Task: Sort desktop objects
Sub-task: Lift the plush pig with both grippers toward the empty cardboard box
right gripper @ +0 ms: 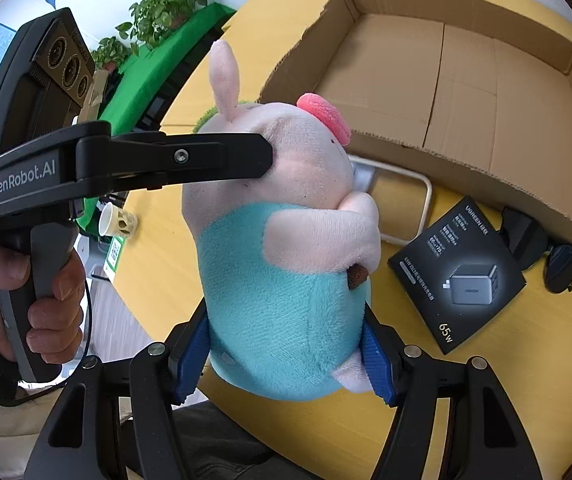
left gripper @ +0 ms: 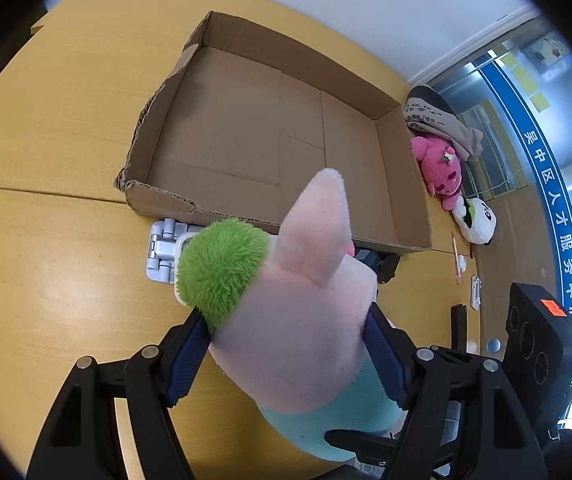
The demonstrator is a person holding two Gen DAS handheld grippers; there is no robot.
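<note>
A pink pig plush toy (left gripper: 301,336) in a teal outfit, with a green furry tuft, is held above the yellow table. My left gripper (left gripper: 286,340) is shut on its head. My right gripper (right gripper: 286,344) is shut on its teal body (right gripper: 286,300). In the right wrist view the left gripper (right gripper: 262,156) reaches in from the left and presses the toy's head. An empty open cardboard box (left gripper: 270,136) lies just beyond the toy and also shows in the right wrist view (right gripper: 465,80).
A silver folding stand (left gripper: 162,252) lies by the box's near wall. A magenta plush (left gripper: 441,168), a panda plush (left gripper: 477,220) and a pen (left gripper: 455,256) lie right of the box. A black charger box (right gripper: 457,276) and black sunglasses (right gripper: 541,248) lie on the table (right gripper: 525,360).
</note>
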